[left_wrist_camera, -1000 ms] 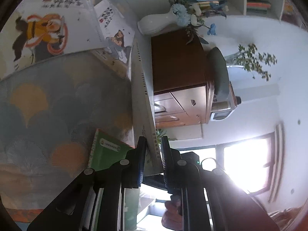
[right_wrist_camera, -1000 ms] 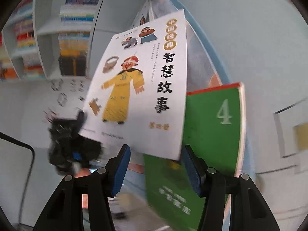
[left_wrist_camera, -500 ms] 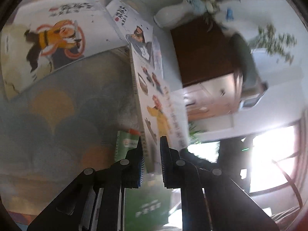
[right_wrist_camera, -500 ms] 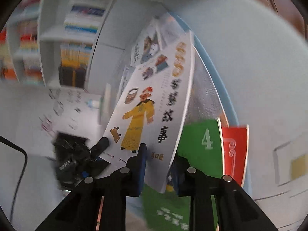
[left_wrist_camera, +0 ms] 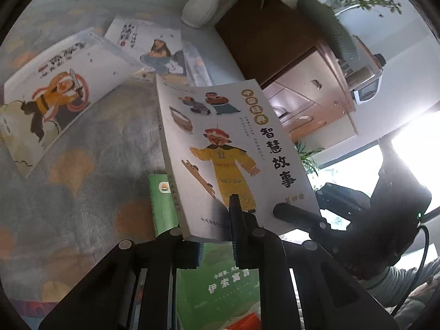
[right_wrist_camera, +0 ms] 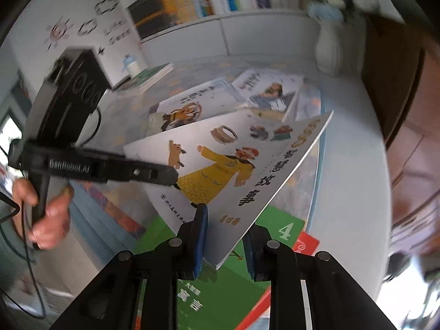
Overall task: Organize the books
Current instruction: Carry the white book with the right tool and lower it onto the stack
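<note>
The storybook (left_wrist_camera: 231, 154) I hold hangs tilted above the numbered book (right_wrist_camera: 242, 250) on the rug (left_wrist_camera: 82, 192). Behind the storybook lie two more books (left_wrist_camera: 55, 93); the vase (left_wrist_camera: 203, 5) stands behind those, beside the cabinet (left_wrist_camera: 277, 35).

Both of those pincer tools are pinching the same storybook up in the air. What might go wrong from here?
Both the left gripper and the right gripper clamp only the bottom edge of the white storybook, so it may sag, twist or tear if the hands pull apart. If it slips, it would likely drop onto the green book below.
</note>
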A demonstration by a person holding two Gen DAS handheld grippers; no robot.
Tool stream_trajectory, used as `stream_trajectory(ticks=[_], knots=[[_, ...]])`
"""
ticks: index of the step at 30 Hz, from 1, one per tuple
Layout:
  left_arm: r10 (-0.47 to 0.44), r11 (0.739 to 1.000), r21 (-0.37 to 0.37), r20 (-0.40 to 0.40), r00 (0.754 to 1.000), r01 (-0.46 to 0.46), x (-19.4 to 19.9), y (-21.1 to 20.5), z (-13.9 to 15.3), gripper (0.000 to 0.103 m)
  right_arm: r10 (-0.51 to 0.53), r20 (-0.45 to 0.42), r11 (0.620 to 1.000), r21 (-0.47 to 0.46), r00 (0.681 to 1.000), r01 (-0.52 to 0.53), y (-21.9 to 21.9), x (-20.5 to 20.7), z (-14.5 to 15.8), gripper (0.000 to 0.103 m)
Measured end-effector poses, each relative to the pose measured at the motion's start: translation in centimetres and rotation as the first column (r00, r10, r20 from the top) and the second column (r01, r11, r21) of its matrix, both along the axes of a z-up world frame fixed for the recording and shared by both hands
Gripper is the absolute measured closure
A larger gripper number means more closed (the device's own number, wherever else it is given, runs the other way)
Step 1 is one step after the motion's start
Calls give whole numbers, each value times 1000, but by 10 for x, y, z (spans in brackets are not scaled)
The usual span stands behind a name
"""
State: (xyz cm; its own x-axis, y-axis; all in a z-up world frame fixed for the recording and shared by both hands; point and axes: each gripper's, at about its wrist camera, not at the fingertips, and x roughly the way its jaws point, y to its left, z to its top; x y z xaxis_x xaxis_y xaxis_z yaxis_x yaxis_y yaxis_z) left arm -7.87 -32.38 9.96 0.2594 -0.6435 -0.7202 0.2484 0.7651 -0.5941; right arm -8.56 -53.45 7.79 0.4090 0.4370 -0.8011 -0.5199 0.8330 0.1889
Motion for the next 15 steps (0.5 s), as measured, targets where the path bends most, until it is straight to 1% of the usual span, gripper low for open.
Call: stream_trajectory(ticks=[3, 8, 11, 15], knots=[[21, 1000, -9, 36, 999, -21, -3, 7, 16, 91, 29, 52, 999, -21, 998, -28, 4, -8, 14, 79], [65, 998, 3, 93, 994, -65, -3, 31, 39, 91, 55, 95, 998, 3, 994, -55, 16, -5, 34, 79], [95, 995, -8, 116, 989, -94, 1, 60, 49, 91, 67, 114, 998, 14, 991, -69, 36, 2, 43, 79], [102, 995, -22, 133, 986, -100, 12, 108, 54, 90, 76, 138, 997, 10, 988, -78, 77, 13, 53, 78]])
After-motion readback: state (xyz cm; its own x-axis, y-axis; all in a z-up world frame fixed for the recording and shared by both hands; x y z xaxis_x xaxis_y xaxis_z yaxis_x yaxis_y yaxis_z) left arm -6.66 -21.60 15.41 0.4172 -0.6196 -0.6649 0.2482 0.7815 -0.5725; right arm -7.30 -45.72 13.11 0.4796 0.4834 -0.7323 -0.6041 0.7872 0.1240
